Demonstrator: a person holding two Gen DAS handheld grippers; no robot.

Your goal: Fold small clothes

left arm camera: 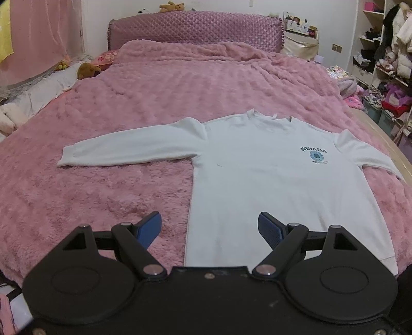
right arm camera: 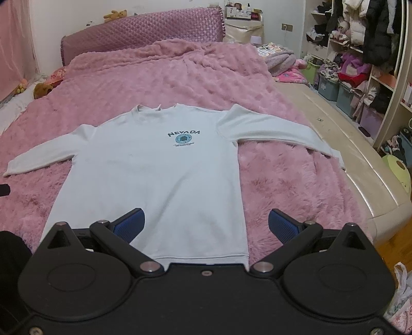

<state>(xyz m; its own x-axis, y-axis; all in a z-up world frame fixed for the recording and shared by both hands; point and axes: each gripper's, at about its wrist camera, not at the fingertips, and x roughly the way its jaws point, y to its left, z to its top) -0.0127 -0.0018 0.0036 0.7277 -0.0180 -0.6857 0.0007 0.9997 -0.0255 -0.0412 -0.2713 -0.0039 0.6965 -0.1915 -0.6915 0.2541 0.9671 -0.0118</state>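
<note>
A big fluffy pink blanket (left arm camera: pixel 128 108) covers the bed. A white sweatshirt (right arm camera: pixel 159 175) lies flat on it, front up, sleeves spread out, hem nearest. It looks soft, light and floppy, so grab a sleeve cuff or a hem corner. The left gripper (left arm camera: pixel 209 226) and right gripper (right arm camera: pixel 206 224) are wide open, holding nothing. Only the right view shows the bare mattress edge (right arm camera: pixel 334 144).

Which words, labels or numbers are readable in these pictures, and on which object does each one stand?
"NEVADA": dark arched letters on the chest of the white sweatshirt, above a round blue emblem.
Small lines under the emblem: too small and blurred to read.
Boxes beside the headboard: printing is there, but unreadable.
Nothing else in either view carries legible text or numbers.
</note>
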